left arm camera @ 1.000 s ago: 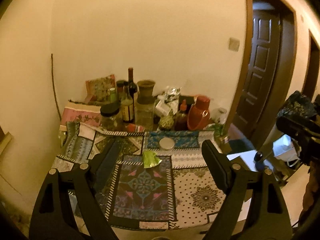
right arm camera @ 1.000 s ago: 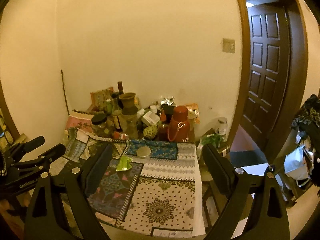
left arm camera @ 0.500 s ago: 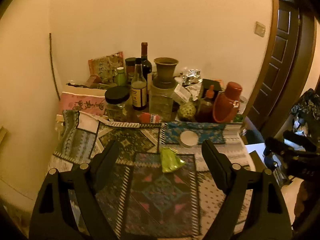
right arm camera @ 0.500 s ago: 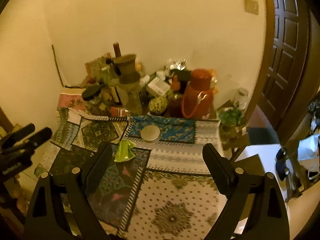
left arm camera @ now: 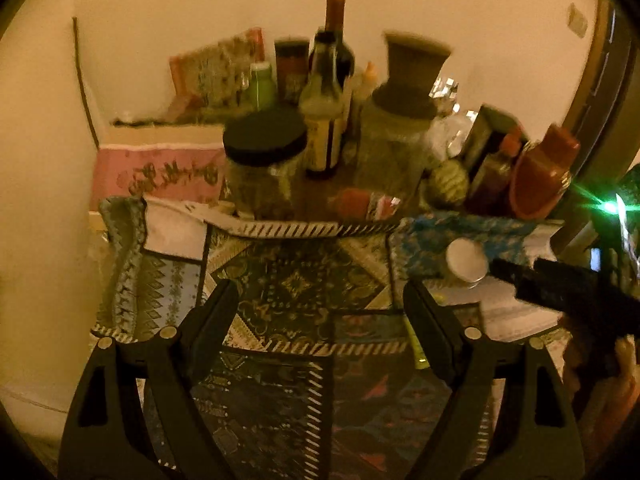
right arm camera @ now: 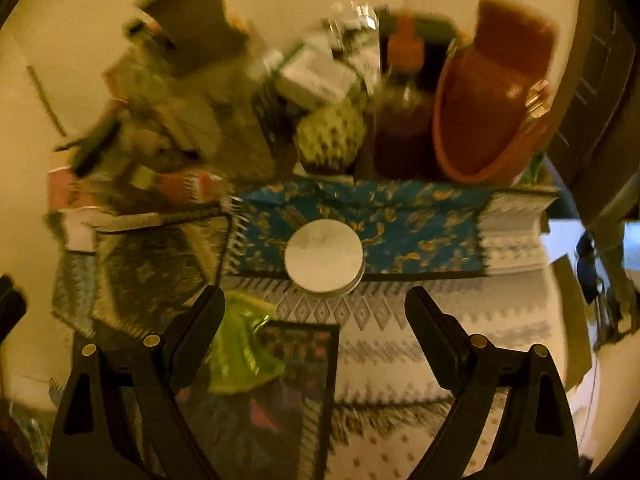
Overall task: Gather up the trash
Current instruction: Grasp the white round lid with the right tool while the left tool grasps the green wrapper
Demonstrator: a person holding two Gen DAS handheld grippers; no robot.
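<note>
A crumpled green wrapper (right arm camera: 240, 352) lies on the patterned tablecloth (right arm camera: 400, 320), just right of my right gripper's left finger. A round white lid (right arm camera: 324, 256) sits beyond it on the blue cloth patch; it also shows in the left wrist view (left arm camera: 466, 260). My right gripper (right arm camera: 316, 308) is open and empty, low over the cloth in front of the lid. My left gripper (left arm camera: 320, 300) is open and empty over the dark patchwork cloth (left arm camera: 300, 280). The wrapper is almost hidden behind the left gripper's right finger, only a green sliver (left arm camera: 416, 344) showing.
Bottles and jars (left arm camera: 324, 120), a black-lidded jar (left arm camera: 264, 168), a red jug (right arm camera: 492, 108), a green fruit (right arm camera: 332, 132) and boxes crowd the table's back by the wall. A pink box (left arm camera: 160, 172) stands back left. The right gripper's body (left arm camera: 568, 292) reaches in at right.
Both grippers have moved forward and down toward the table. The right one has closed in on the lid and green wrapper. Both stay open.
</note>
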